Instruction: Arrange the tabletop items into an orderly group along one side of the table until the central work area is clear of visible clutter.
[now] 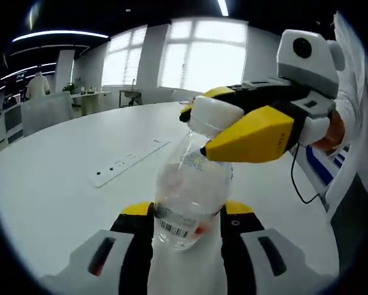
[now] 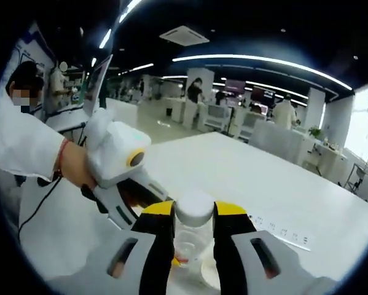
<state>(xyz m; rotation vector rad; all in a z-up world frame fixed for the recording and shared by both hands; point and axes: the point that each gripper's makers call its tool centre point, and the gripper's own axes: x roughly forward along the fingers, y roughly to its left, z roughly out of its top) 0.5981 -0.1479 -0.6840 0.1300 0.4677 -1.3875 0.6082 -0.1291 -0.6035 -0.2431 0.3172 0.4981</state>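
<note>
Left tongs (image 1: 187,224) pinch the body of a clear plastic bottle (image 1: 190,203) just above the white desk (image 1: 67,166). Right tongs (image 2: 193,228) clamp the bottle's white cap (image 2: 194,208) from above, while a white power strip (image 1: 129,161) lies beyond.

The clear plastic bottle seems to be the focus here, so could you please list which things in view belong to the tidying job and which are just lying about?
Part of the job:
- clear plastic bottle, held at its body by the left hand-held gripper
- white cap, clamped by the right hand-held gripper
- white table

Just lying about:
- flush power strip set in the tabletop
- background desks
</note>
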